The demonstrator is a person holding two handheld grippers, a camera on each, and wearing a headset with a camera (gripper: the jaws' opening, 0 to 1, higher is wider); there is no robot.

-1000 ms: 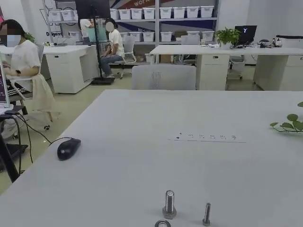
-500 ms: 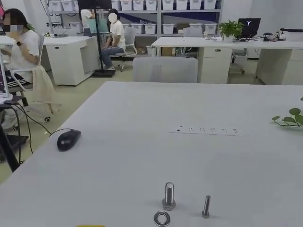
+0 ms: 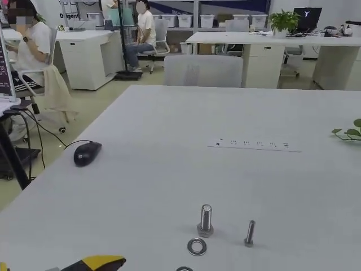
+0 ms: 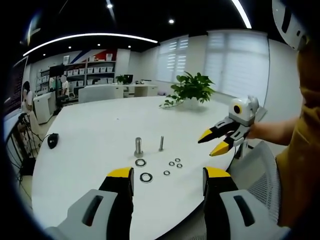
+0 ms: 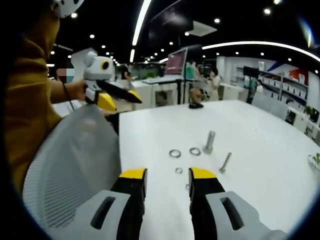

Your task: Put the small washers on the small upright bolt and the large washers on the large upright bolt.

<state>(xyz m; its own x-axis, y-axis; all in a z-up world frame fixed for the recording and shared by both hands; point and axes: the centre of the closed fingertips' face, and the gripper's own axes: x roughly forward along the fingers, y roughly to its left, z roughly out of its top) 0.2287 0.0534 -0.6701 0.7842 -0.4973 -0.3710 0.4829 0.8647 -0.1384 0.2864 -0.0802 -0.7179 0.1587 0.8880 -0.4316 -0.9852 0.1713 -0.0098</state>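
- Since a second ago the headset has tipped down, and a yellow claw tip [image 3: 97, 262] has edged in at the bottom.
- The left claw [image 4: 167, 175] and the right claw [image 5: 167, 175] are both spread apart, empty.
- The large washers [image 4: 146, 177] lie flat on the worktop [image 4: 90, 145] dead ahead of the left claw, just short of the upright large bolt [image 4: 138, 146] — probably its pick.

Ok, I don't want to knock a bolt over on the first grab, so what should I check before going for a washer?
1. Large bolt and small bolt upright: ok.
2. Shafts free of washers: ok, both look bare.
3. Left gripper open and empty: ok.
4. Right gripper open and empty: ok.
5. Large washers and small washers lying flat and apart, none stacked: ok.
6. A gripper over the washers: not ok, both are short of them, near the table edge.
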